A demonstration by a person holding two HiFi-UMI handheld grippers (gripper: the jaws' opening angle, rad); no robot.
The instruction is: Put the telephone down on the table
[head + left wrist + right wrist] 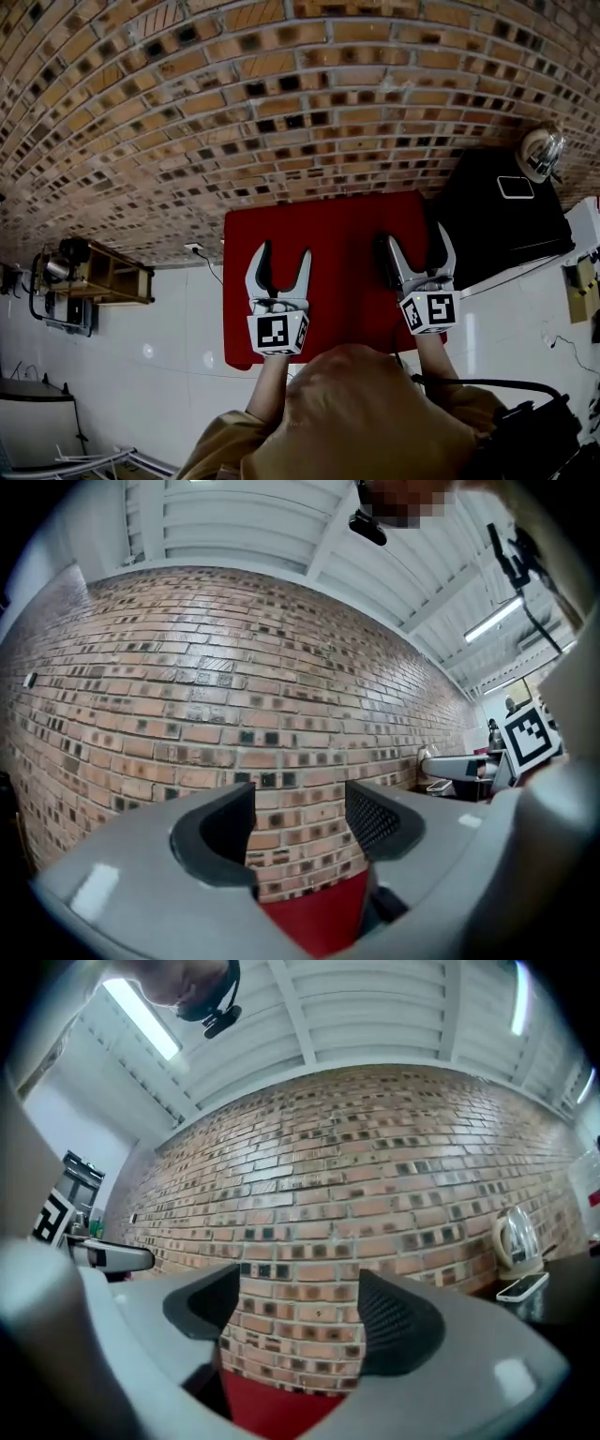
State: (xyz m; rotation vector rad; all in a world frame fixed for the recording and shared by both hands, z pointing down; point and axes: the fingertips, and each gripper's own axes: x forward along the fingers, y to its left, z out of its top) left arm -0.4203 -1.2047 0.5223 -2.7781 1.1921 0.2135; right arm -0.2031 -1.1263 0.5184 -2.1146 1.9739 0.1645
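The left tool (281, 255) and the right tool (416, 240) are both released and hold nothing. They are raised side by side against the red desk (347, 220), jaws apart, and each gripper view shows only the brick wall (281, 94) and a strip of red between the pads. The telephone (516, 187) lies flat on the black desk (487, 234) at the right, near a clear kettle (541, 152) and well apart from both tools.
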